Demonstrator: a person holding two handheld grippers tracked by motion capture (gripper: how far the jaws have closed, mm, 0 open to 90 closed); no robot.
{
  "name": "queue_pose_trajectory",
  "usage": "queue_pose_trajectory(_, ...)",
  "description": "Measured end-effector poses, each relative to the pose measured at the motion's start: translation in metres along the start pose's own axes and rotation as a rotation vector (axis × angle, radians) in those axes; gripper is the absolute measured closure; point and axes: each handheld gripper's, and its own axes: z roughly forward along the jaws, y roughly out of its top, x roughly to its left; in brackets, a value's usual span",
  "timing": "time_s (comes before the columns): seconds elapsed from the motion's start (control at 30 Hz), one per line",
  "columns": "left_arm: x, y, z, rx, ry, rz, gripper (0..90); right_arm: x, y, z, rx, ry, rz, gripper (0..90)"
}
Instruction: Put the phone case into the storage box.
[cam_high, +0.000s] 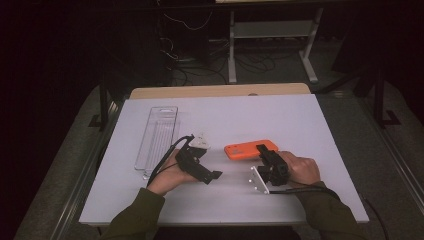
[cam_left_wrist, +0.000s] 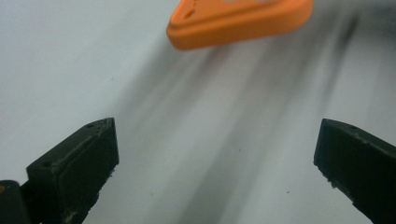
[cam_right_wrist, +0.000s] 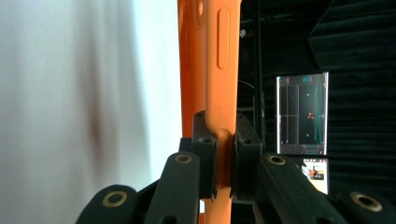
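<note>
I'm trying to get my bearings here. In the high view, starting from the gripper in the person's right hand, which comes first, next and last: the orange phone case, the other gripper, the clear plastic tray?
1. Orange phone case: clamped in the right gripper, at the table's middle.
2. Left gripper: to the left, jaws open.
3. Clear plastic tray: far left, beyond the left hand.

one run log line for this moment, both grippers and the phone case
left gripper: open, aimed at case, not touching | right gripper: shut on orange phone case edge | clear tray: left on table, untouched

left claw (cam_left_wrist: 217, 158) agape, right claw (cam_right_wrist: 224, 158) clamped — both low
</note>
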Motion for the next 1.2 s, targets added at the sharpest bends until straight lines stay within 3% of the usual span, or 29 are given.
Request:
queue_pose_trajectory(0.03,-0.001,-0.002,0.001,-0.021,0.0,-0.017,0.0,0.0,0.0,0.0,0.004,0.008,0.012,80.9)
queue_pose_trajectory(0.1,-0.001,-0.005,0.0,-0.002,0.013,-0.002,0.0,-0.002,-0.002,0.001,-0.005,0.008,0.014,80.9)
queue_pose_trajectory(0.17,-0.003,-0.007,0.003,-0.034,0.011,-0.044,0.0,-0.003,-0.002,0.0,-0.004,0.013,0.031,80.9)
queue_pose_trajectory(0.37,0.0,-0.008,0.003,-0.023,0.013,-0.012,0.0,-0.004,-0.003,0.001,-0.017,0.02,0.06,80.9)
queue_pose_trajectory(0.47,-0.002,-0.008,0.005,-0.04,0.004,-0.023,0.0,-0.005,-0.004,0.002,-0.017,0.03,0.068,80.9)
queue_pose_trajectory(0.7,-0.001,-0.008,0.005,-0.012,0.009,0.009,0.0,-0.007,-0.004,0.001,-0.016,0.055,0.132,80.9)
queue_pose_trajectory(0.87,0.0,-0.009,0.005,-0.028,0.009,-0.013,0.0,-0.008,-0.004,0.001,-0.018,0.054,0.146,80.9)
queue_pose_trajectory(0.97,0.001,-0.009,0.003,-0.014,0.012,0.003,0.0,-0.009,-0.004,0.002,-0.017,0.063,0.161,80.9)
queue_pose_trajectory(1.2,0.001,-0.009,0.003,-0.03,0.008,-0.008,0.0,-0.011,-0.004,0.003,-0.016,0.087,0.203,80.8)
